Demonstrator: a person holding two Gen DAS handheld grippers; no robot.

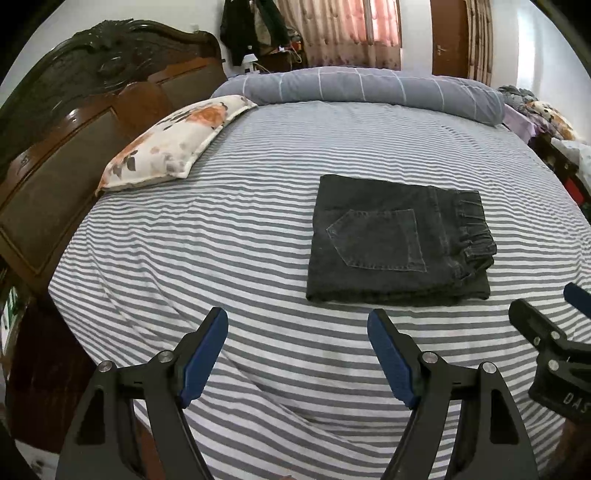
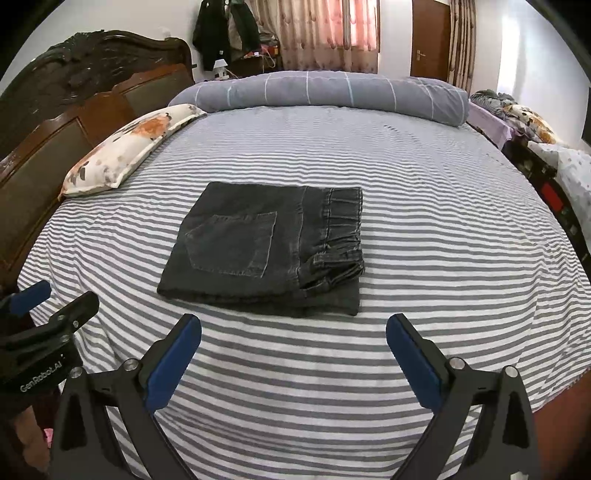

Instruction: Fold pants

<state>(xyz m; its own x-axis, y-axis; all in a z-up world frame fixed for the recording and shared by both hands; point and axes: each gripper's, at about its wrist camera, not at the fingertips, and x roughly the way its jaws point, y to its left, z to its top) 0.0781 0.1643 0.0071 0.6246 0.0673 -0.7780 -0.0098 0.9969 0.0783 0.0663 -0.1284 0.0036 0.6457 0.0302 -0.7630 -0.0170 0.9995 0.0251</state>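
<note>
A pair of dark grey denim pants (image 1: 399, 240) lies folded into a compact rectangle on a bed (image 1: 221, 258) made up with a grey-and-white striped sheet, a back pocket (image 2: 236, 243) facing up and the gathered waistband (image 2: 341, 236) stacked along the right edge of the bundle. Two hand-held grippers hover over the near side of the bed, both tilted down toward the mattress and neither touching the garment. The left gripper (image 1: 297, 321) has its jaws spread apart with nothing between the blue pads but striped sheet; it sits to the left of the pants, whose near edge lies just beyond the right fingertip. The right gripper (image 2: 293, 326) holds its jaws wide open as well, likewise empty, with the folded pants directly ahead of the gap and slightly to the left. Each gripper shows at the edge of the other's view: the right one at the lower right of the left wrist view, the left one (image 2: 55, 314) at the lower left of the right wrist view, its casing lettered in white. A floral pillow (image 1: 173, 144) rests against the carved dark wooden headboard (image 1: 74, 110) on the left. A rolled grey quilt (image 2: 332, 92) with thin pale lines stretches across the far end of the bed. Beyond it hang pink patterned curtains (image 1: 343, 29), dark clothing (image 2: 221, 33) on the wall, and a brown wooden door (image 2: 430, 40).
</note>
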